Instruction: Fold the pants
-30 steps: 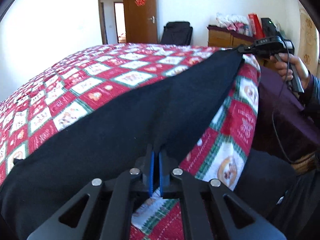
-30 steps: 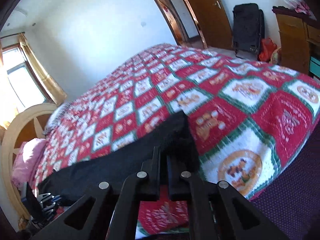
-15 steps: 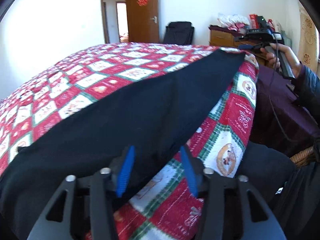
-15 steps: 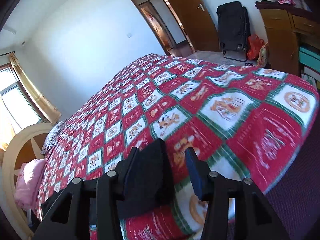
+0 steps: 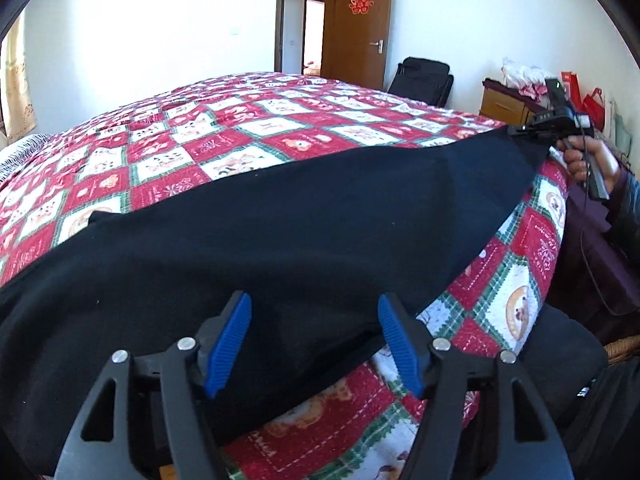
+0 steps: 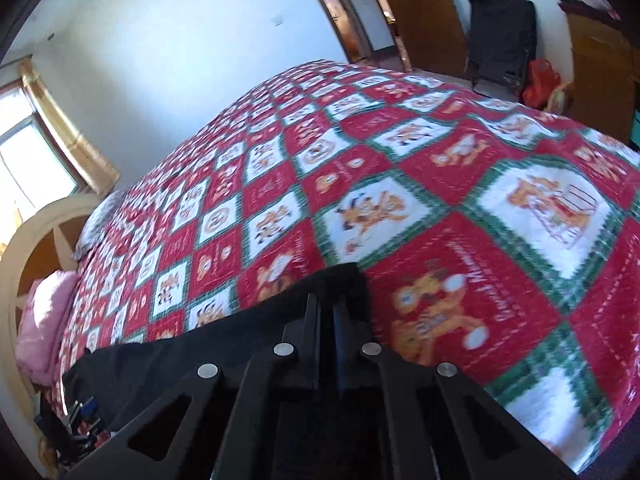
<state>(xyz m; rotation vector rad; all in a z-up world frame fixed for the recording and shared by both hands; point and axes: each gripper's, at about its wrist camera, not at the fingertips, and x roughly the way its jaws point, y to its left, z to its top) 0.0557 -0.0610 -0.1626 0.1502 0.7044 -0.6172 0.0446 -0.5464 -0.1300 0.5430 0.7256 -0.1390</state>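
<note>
Black pants [image 5: 304,232] lie spread in a long band along the near edge of a bed [image 5: 248,136] covered by a red, white and green patchwork quilt. A second ago both tools pinched the cloth; half a second ago both had spread their fingers. Now the left hand-held gripper [image 5: 314,344] stands wide open, its blue pads [image 5: 230,344] on either side of the near hem and gripping nothing, so this end of the garment rests free on the quilt. The right hand-held gripper [image 6: 326,320] has closed again: its fingers sit narrow, with only a thin slit between them, on the far corner of the pants [image 6: 340,280], a hold confirmed in the left wrist view, where the right hand-held gripper [image 5: 524,133] meets the tip of the cloth. This suggests a regrasp after laying the garment flat, with the fold itself judged not yet begun; the left side probably needs a fresh hold first. Legible writing is scarce: a red paper double-happiness character [image 5: 360,2] hangs on the wooden door, and cursive lettering on a red quilt square [image 6: 486,296] is too blurred to read.
</note>
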